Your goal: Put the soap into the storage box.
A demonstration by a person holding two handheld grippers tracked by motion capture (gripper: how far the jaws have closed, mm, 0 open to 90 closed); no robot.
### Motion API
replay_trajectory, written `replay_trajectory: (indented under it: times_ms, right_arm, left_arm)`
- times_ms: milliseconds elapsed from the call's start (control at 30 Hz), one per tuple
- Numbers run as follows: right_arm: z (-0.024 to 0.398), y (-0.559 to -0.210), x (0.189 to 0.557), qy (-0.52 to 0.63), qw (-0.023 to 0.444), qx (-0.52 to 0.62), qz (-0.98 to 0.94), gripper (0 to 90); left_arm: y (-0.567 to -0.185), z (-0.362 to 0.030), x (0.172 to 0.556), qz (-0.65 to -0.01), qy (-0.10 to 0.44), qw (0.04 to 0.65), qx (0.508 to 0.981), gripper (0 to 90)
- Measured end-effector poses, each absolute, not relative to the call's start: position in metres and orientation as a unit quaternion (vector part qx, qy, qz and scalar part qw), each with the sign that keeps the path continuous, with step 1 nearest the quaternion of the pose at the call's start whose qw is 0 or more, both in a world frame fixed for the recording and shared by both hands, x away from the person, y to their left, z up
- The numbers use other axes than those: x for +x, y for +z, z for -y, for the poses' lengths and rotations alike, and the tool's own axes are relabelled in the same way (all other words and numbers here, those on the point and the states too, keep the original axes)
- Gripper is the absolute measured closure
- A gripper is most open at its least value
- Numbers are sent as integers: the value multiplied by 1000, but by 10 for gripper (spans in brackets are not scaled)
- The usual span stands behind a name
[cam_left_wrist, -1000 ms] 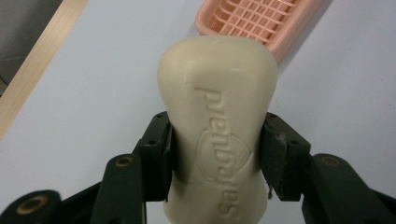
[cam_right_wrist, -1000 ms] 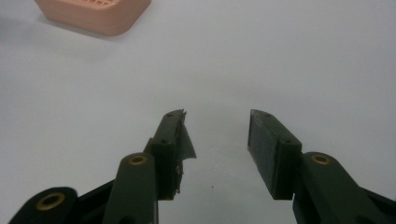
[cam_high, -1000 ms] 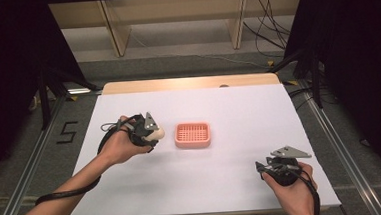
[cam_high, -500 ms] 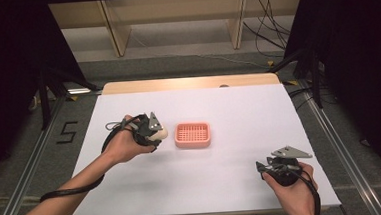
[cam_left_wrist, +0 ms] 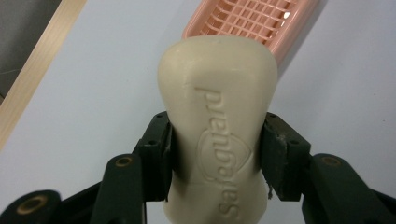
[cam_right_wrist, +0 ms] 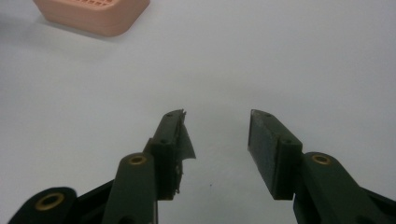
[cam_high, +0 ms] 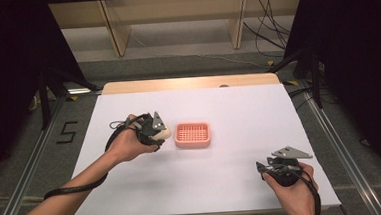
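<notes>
A cream soap bar (cam_left_wrist: 217, 126) with embossed lettering, a salmon-pink grid-patterned tray (cam_high: 192, 135), a white table (cam_high: 238, 109), black grippers.

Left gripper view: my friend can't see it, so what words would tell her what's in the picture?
A cream soap bar with raised letters is clamped at its narrow middle between two black jaws. Just past it a pink slotted tray sits on the white table, whose wooden edge shows at the far left.

White table (cam_high: 228, 110), pink slotted tray (cam_high: 192, 135)
</notes>
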State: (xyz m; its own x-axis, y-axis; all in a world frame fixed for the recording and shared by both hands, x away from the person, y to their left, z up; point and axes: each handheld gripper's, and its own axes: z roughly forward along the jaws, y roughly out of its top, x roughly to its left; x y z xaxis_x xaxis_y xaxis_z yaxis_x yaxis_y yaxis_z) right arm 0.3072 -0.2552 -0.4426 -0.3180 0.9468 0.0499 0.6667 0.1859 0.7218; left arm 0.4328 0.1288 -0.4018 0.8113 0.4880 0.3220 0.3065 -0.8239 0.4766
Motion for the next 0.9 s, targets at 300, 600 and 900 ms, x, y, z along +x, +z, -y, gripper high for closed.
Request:
replay_trajectory:
  times_ms: [300,600,900]
  right_arm:
    - [255,-442,307,332,212,544,-740,563]
    - [256,-442,306,329,211,541,-745,564]
    - [256,-442,306,329,212,541,-744,564]
  left_arm:
    - [-404,-126,435,-207,221,212,929,496]
    - [-402,-121,437,-198,220,210,932,496]
    - [-403,-116,439,-196,218,214,932,496]
